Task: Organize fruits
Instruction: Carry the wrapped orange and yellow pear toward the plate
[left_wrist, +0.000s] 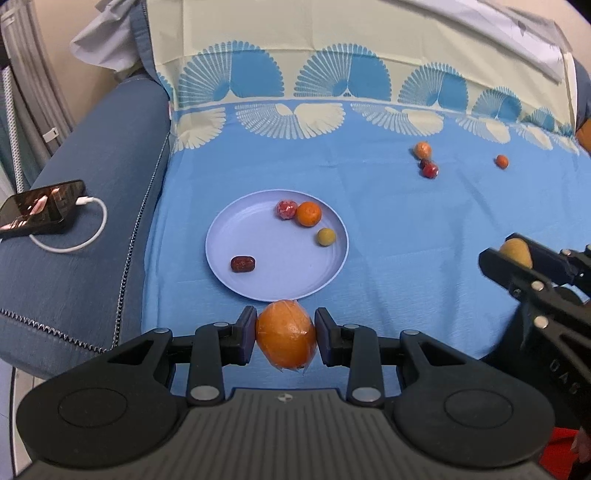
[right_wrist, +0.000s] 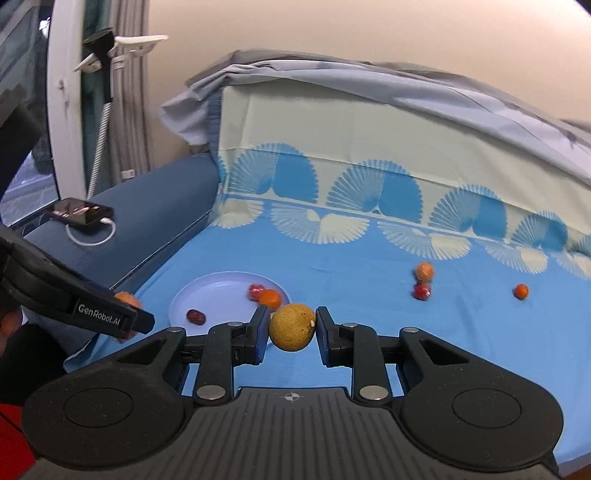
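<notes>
My left gripper (left_wrist: 285, 336) is shut on a wrapped orange (left_wrist: 285, 338), just in front of the near rim of a pale blue plate (left_wrist: 258, 254). The plate holds a red wrapped fruit (left_wrist: 286, 209), a small orange (left_wrist: 308, 213), a yellow-green fruit (left_wrist: 326, 236) and a dark red date (left_wrist: 242, 264). My right gripper (right_wrist: 291, 326) is shut on a round tan fruit (right_wrist: 291, 326), to the right of the plate (right_wrist: 214, 295); it also shows in the left wrist view (left_wrist: 515, 253).
More small fruits lie on the blue patterned cloth at the far right: an orange one (left_wrist: 422, 149), a red one (left_wrist: 429, 170) and a tiny orange one (left_wrist: 501, 161). A phone (left_wrist: 40, 206) with a white cable lies on the blue sofa arm at left.
</notes>
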